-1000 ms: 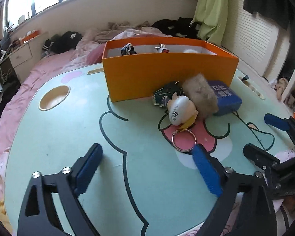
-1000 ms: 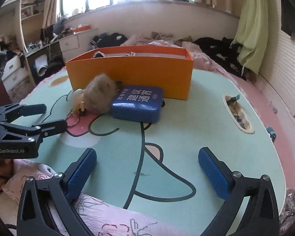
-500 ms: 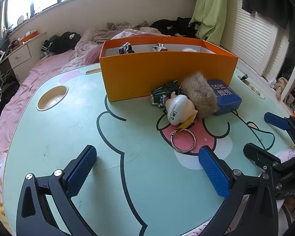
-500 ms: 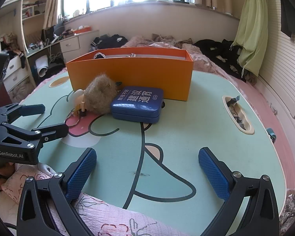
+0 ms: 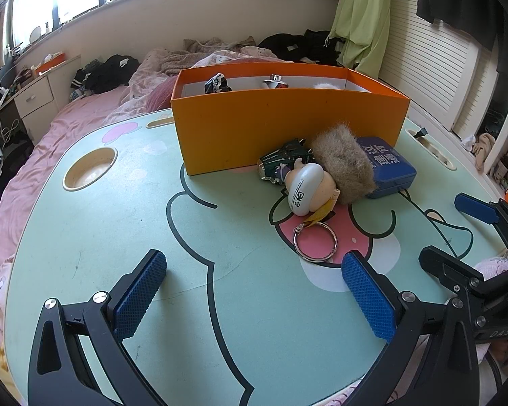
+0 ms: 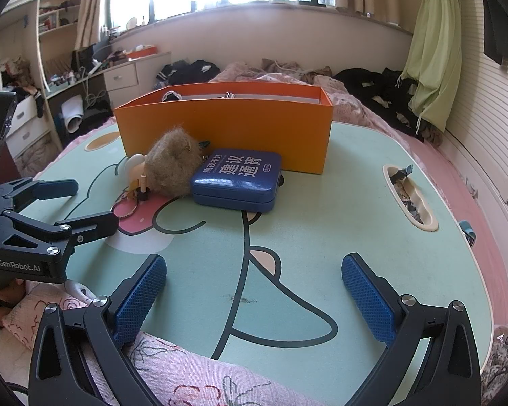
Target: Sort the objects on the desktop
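An orange box stands at the back of the mint table, with a few small items inside. In front of it lie a dark green packet, a doll keychain with a metal ring, a brown fur ball and a blue tin. My left gripper is open, low over the table, short of the ring. My right gripper is open at the table's near edge, empty, well short of the tin.
A round cup recess is sunk into the table at the left; an oval slot with scraps sits at the right. A pink quilt lies under the near edge. Bed, clothes and drawers surround the table.
My left gripper has opened wider and drawn back slightly from the keychain ring. The right gripper has barely moved and stays open.
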A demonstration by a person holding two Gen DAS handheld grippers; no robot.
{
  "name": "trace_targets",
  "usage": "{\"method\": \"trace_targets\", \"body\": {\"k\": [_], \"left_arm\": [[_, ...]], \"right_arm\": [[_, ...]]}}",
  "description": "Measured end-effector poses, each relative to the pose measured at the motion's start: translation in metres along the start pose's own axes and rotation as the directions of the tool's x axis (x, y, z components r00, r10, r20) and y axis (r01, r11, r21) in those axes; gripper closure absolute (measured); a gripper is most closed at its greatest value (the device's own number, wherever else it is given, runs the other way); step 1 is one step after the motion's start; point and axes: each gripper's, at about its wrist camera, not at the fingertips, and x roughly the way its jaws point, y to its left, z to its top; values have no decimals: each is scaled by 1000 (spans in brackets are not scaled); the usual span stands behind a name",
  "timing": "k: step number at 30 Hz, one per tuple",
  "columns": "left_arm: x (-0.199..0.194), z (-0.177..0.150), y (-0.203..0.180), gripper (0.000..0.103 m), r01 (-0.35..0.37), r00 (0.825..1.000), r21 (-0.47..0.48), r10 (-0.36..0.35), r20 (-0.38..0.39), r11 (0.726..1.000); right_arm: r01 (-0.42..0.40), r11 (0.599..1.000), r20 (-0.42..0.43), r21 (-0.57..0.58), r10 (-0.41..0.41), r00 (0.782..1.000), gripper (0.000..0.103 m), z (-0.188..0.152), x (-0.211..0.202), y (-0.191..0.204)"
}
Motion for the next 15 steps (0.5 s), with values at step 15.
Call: {"method": "trace_targets", "body": {"k": [15], "left_arm": [[0,0,0,0,0,1000,0,0,0,1000]], "right_arm": [[1,1000,1,0,-1,1000,0,-2,0,1]]}}
